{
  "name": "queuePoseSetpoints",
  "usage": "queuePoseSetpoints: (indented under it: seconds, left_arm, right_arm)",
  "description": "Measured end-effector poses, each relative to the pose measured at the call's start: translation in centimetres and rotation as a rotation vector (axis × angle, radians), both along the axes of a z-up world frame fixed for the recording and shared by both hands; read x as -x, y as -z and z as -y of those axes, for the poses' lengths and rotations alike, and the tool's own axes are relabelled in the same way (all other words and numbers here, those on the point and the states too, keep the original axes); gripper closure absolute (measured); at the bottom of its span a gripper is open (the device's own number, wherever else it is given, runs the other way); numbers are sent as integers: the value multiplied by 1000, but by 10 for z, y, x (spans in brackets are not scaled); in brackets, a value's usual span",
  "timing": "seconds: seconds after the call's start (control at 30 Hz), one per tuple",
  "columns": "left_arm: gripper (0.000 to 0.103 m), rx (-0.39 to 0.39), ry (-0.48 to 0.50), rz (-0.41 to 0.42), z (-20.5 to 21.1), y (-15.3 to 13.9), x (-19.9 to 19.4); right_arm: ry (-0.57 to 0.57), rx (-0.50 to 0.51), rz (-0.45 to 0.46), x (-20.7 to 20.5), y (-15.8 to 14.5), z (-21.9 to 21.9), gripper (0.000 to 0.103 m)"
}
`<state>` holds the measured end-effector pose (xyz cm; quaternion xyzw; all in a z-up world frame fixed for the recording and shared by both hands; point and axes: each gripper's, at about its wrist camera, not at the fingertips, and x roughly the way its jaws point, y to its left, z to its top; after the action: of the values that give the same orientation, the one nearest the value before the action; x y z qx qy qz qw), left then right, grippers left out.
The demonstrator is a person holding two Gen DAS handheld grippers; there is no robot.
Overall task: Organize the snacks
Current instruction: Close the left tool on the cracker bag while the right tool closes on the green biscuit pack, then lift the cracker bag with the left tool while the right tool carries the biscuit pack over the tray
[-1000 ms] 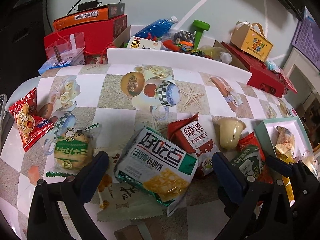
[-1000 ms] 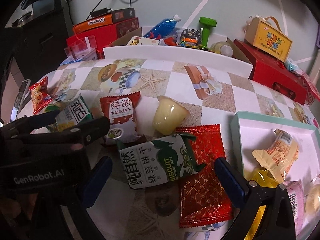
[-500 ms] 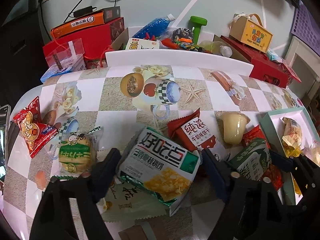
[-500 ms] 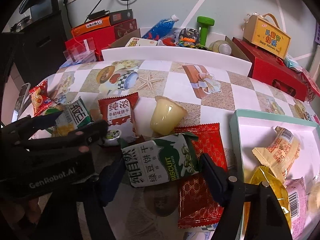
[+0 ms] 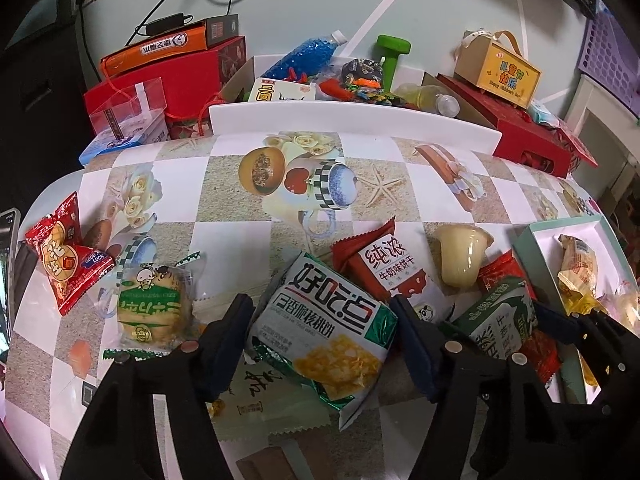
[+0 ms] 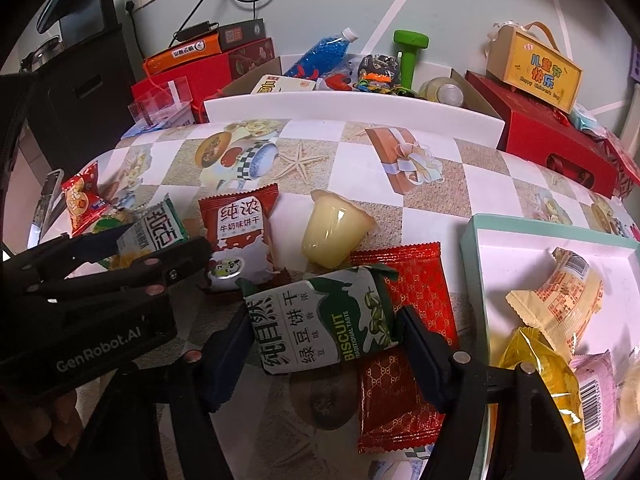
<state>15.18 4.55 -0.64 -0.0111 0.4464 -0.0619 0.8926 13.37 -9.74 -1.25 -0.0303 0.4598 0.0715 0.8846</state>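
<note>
My left gripper (image 5: 319, 307) has its jaws closing, and both pads touch the sides of a white and green walnut cookie packet (image 5: 328, 332) lying on the patterned table. My right gripper (image 6: 322, 319) is also closing, pressed on a green biscuit packet (image 6: 316, 332) that rests partly over a red patterned packet (image 6: 416, 280). A red milk biscuit packet (image 6: 236, 224) and a yellow jelly cup (image 6: 332, 232) lie just beyond. To the right is a teal-rimmed white tray (image 6: 472, 240) with several wrapped snacks. The left gripper (image 6: 156, 246) shows at the left of the right wrist view.
A round cake in a green wrapper (image 5: 152, 308) and a red snack bag (image 5: 60, 256) lie at the left. A phone (image 5: 6, 240) sits at the table's left edge. A white raised board (image 5: 352, 120) bounds the far side, with boxes, a bottle and toys behind.
Both pairs of jaws have narrowed from wide open until they meet the sides of their packets. Neither hand has shifted; the green biscuit packet now looks slightly squeezed.
</note>
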Motion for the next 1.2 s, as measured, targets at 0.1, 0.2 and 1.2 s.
queuePoseSetpoints:
  seconds: [0.1,0.2,1.2]
  left_arm:
    - [33,8,0,0,0,-1,1]
    - [33,12,1,2,1,-4,1]
    - [33,61,49,127,24,-57,21]
  right_arm:
    - [6,-11,-3,0,-1,2,30]
    - [11,-23,-1,0,-3,4,31]
    - [96,-60,113,16,-56,43,32]
